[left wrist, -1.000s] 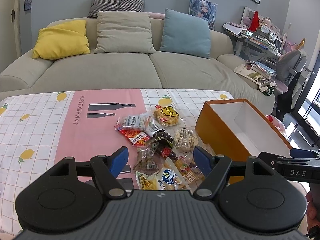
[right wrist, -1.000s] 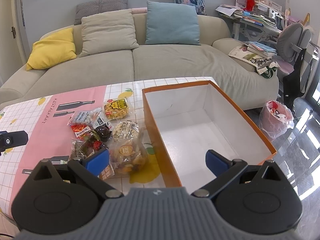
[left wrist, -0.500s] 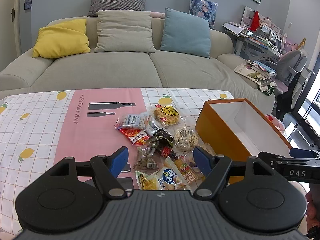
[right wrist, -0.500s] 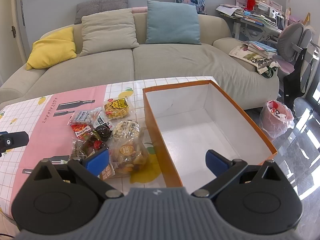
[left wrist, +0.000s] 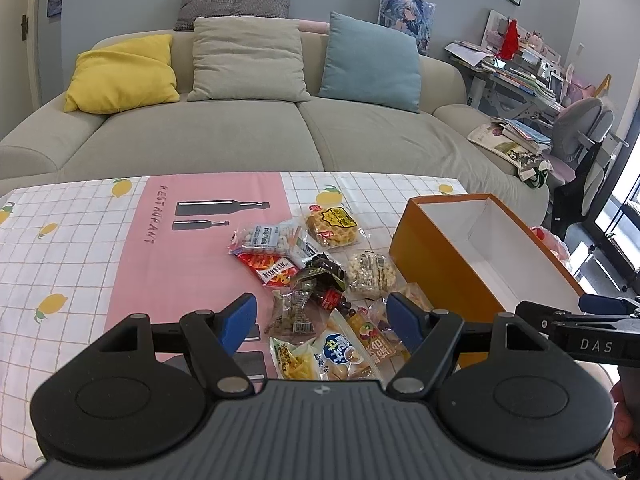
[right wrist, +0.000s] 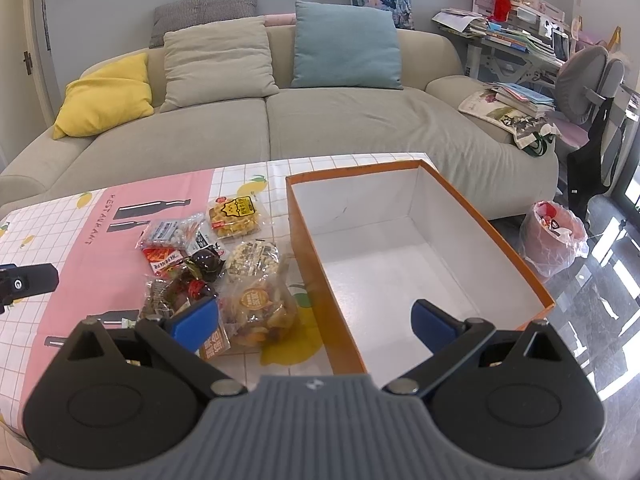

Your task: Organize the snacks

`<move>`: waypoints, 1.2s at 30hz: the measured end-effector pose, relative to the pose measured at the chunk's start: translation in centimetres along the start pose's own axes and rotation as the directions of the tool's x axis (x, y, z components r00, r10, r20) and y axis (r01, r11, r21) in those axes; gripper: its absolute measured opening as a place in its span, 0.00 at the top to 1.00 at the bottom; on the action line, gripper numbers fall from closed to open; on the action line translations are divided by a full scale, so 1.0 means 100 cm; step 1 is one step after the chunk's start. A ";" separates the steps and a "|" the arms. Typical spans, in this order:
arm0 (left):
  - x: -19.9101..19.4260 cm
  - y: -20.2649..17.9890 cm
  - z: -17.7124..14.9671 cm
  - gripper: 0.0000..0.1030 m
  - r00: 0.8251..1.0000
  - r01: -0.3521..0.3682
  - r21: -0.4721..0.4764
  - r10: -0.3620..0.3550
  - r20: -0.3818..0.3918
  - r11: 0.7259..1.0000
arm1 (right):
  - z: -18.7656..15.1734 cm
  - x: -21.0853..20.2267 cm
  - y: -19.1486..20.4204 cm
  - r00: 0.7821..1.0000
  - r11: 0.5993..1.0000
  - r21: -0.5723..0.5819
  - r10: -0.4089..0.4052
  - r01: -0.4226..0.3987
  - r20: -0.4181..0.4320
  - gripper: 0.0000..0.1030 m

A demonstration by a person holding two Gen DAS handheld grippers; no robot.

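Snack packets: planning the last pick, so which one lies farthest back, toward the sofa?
The waffle packet with the yellow label; every other packet in the pile lies nearer the grippers.

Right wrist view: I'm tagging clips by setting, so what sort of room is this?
Most likely a home living room: a sofa with cushions, a cluttered desk and a snack-strewn table.

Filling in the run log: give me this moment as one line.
left gripper: open, over snack pile | right gripper: open, empty | orange box: empty | stage: nothing packed yet
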State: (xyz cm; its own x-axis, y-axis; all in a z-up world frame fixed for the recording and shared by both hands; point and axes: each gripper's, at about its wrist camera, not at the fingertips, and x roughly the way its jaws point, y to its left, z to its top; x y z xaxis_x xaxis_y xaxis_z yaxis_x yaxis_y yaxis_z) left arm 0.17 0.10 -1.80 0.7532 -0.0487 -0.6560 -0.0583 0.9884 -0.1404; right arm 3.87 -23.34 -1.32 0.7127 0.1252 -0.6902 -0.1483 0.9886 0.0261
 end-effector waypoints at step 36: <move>0.111 0.012 -0.043 0.14 0.968 0.145 0.196 -0.098 -0.233 0.970 | -0.011 0.119 0.063 0.966 0.963 -0.157 0.192 -0.219 -0.171 0.56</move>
State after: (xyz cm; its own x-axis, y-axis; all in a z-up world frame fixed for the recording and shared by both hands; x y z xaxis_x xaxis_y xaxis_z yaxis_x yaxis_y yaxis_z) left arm 5.66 0.08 -12.38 0.5820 -0.1772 -0.7936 0.1814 0.9797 -0.0858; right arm 10.67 -15.74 -10.17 0.5431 0.2961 -0.7857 -0.4066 0.9115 0.0625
